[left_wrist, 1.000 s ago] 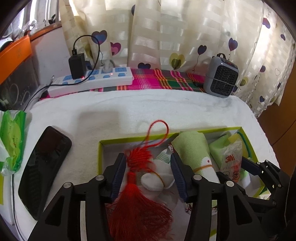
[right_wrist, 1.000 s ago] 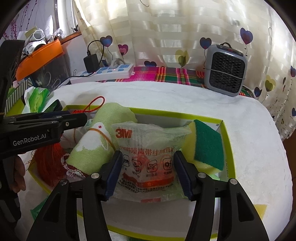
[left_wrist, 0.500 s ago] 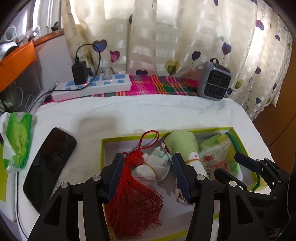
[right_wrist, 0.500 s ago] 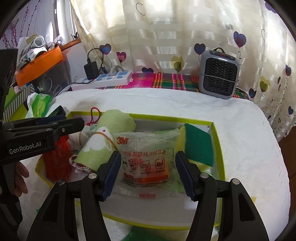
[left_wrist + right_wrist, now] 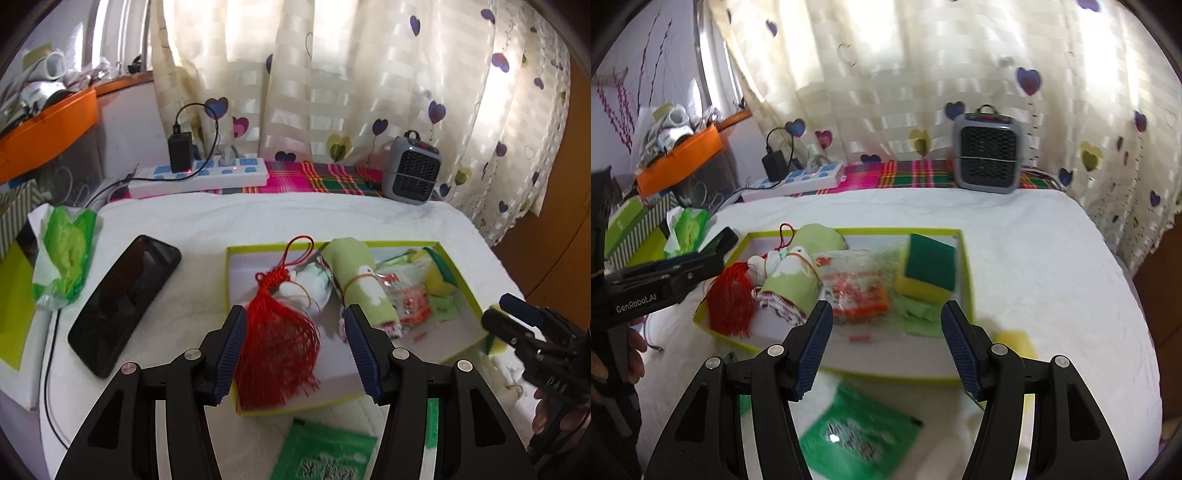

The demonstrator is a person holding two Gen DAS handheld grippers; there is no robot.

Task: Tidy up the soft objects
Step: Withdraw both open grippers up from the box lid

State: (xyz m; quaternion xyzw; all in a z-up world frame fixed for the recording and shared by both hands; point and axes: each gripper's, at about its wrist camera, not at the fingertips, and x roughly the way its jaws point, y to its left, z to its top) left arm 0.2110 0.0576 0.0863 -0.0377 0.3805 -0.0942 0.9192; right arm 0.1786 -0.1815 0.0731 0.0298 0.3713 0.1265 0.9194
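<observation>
A shallow box with a yellow-green rim [image 5: 227, 280] lies on the white cloth. It holds a red tassel [image 5: 277, 347], a small white soft piece [image 5: 306, 286], a rolled green towel [image 5: 360, 280], a 3M packet [image 5: 406, 295] and a yellow-green sponge [image 5: 439, 273]. My left gripper [image 5: 297, 350] hangs open above the box's near edge, over the tassel and clear of it. My right gripper [image 5: 886, 347] is open too, with nothing in it. It is drawn back from the packet [image 5: 857, 288] and the sponge [image 5: 929, 266].
A black phone [image 5: 125, 302] and a green wipes pack [image 5: 62, 258] lie left of the box. A power strip [image 5: 199, 177] and a small grey heater [image 5: 412, 171] stand at the back. A green packet [image 5: 857, 435] lies on the cloth nearer than the box.
Both grippers have drawn back and up from the box. The left jaws widened off the tassel bundle, the right came away from the 3M packet. Everything stays in the box.
</observation>
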